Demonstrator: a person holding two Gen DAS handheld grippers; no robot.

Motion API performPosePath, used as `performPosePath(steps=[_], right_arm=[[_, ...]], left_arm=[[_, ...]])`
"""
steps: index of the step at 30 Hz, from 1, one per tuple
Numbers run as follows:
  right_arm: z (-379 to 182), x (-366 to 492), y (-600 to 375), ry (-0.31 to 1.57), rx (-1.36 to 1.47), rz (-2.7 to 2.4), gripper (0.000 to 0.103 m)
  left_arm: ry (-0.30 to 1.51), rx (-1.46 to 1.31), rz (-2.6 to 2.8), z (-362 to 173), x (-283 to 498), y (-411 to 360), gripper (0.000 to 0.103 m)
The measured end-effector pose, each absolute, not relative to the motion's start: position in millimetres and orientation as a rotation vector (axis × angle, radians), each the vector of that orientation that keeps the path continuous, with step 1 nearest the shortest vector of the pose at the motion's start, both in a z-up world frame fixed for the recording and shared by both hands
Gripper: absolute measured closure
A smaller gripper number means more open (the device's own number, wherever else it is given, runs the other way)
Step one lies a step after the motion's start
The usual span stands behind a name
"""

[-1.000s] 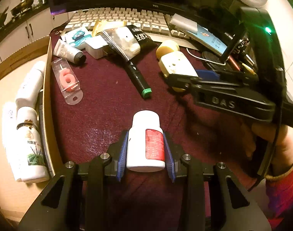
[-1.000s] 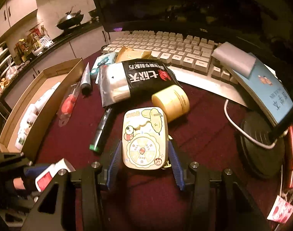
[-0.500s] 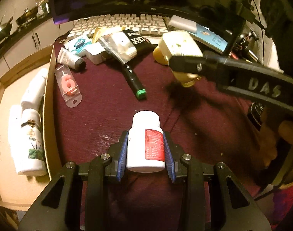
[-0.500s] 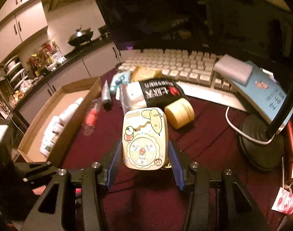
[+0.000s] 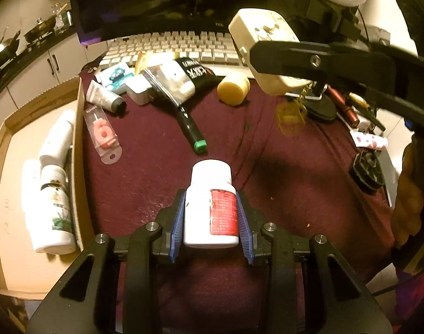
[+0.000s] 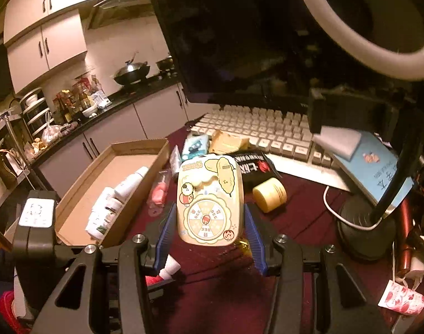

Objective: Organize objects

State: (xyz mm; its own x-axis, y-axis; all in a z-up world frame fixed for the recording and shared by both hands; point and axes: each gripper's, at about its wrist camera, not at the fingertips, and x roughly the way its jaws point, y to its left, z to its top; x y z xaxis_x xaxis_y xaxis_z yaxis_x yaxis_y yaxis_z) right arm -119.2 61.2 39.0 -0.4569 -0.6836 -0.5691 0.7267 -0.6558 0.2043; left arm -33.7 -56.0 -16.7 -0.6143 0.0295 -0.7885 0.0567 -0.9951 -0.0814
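Right hand-held gripper (image 6: 209, 231) has risen since a second ago: the cream case (image 6: 209, 201) it grips is now clear of the surface (image 5: 295, 183), and in the left view it hangs in front of the keyboard (image 5: 181, 46), where earlier it sat low by the yellow jar (image 5: 233, 87). Bottle (image 5: 210, 204) unchanged in the left hand-held gripper (image 5: 210, 222).

- Left: blue pads clamped on both sides of the white bottle, red label up, cap pointing away from the camera. Bottle low over the maroon cloth; contact with it cannot be told.
- Right: pads pressed on the long sides of the case, cartoon stickers and spinner dial facing up. A small gold charm (image 6: 243, 243) dangles from its near corner.
- Cardboard box (image 5: 79, 150) at the left edge of the surface, holding several white bottles (image 5: 52, 208) lying flat against its right wall.
- Loose on the cloth: pink candle in clear pack (image 5: 102, 133) just beside the box; grey tube (image 5: 105, 98); marker with green end (image 5: 191, 129); black snack bag (image 5: 195, 72) lying against the keyboard; yellow jar on its side next to the bag.
- Monitor (image 6: 239, 33) behind keyboard, dark. Ring light (image 6: 370, 25) upper right in the right view.
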Motion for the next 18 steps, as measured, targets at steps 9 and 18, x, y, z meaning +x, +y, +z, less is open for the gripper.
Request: performPosePath(steps=[9,18], right_arm=[[44,-114,54,0.091,0.792,-2.120,0.055],[57,-107,34,0.151,0.756,-2.094,0.055]], left_arm=[[0.330,1.253,-2.862,23,-17,-92,0.069],[0.464,1.070,-2.732,47,8,-178,0.069]])
